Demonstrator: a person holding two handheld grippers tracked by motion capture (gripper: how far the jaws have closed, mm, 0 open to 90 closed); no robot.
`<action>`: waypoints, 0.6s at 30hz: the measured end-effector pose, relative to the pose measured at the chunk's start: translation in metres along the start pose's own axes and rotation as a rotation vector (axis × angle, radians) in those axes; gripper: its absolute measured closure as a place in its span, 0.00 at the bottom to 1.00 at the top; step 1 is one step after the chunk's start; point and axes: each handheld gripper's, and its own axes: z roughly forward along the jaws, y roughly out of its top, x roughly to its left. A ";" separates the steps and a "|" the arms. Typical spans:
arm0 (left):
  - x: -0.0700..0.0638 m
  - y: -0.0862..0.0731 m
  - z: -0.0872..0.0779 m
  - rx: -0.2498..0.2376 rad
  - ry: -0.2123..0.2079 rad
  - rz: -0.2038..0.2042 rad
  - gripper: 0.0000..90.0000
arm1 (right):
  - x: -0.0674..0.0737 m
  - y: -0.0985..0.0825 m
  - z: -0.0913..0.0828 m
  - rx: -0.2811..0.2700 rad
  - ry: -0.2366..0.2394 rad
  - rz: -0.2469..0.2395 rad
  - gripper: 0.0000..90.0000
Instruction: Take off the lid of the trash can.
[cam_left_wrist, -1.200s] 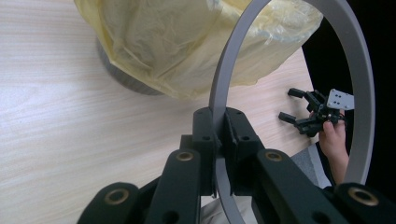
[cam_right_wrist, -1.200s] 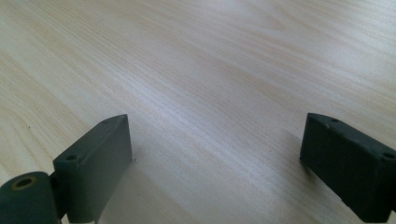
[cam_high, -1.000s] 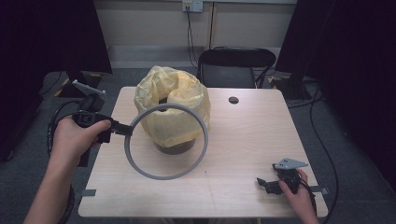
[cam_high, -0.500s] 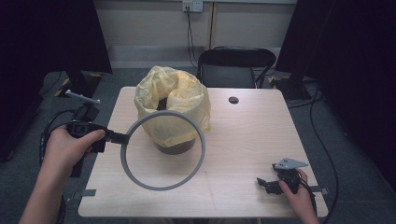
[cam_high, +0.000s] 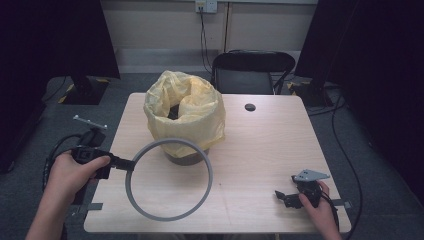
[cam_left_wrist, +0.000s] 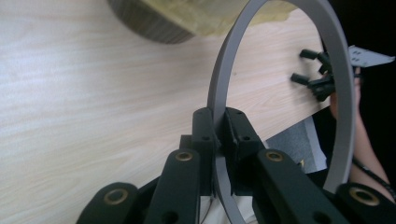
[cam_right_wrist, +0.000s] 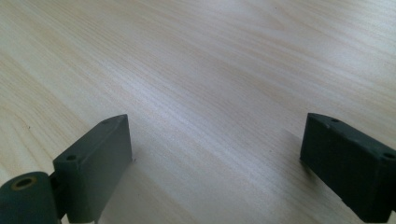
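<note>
A large grey ring (cam_high: 167, 218) hangs over the front left of the wooden table (cam_high: 270, 145), its far edge just in front of the bin. My left gripper (cam_high: 125, 163) is shut on the ring's left rim, held by a hand beyond the table's left edge. In the left gripper view the ring (cam_left_wrist: 219, 79) stands edge-on, pinched between the black jaws of my left gripper (cam_left_wrist: 219, 126). A dark bin lined with a yellow plastic bag (cam_high: 187, 112) stands at the table's middle rear. My right gripper (cam_high: 280, 196) rests at the front right, open, with only bare wood (cam_right_wrist: 210, 56) between its jaws (cam_right_wrist: 215, 154).
A black chair (cam_high: 252, 70) stands behind the table. A round cable hole (cam_high: 250, 107) sits in the tabletop to the right of the bin. Cables trail on the grey floor at the left. My right gripper (cam_left_wrist: 301, 65) also appears through the ring in the left gripper view.
The left hand has moved down and toward the front left, bringing the ring from around the bin's front to lower over the table. The right hand has kept still.
</note>
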 end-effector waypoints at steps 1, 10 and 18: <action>0.003 -0.001 0.003 0.008 -0.002 -0.005 0.92 | 0.000 0.000 0.000 0.000 0.000 0.000 0.09; 0.023 -0.004 0.026 0.030 -0.025 -0.041 0.95 | 0.000 0.000 0.000 0.000 0.000 0.000 0.09; 0.058 -0.007 0.069 0.055 0.014 -0.086 0.96 | 0.000 0.000 0.000 0.000 0.002 -0.001 0.09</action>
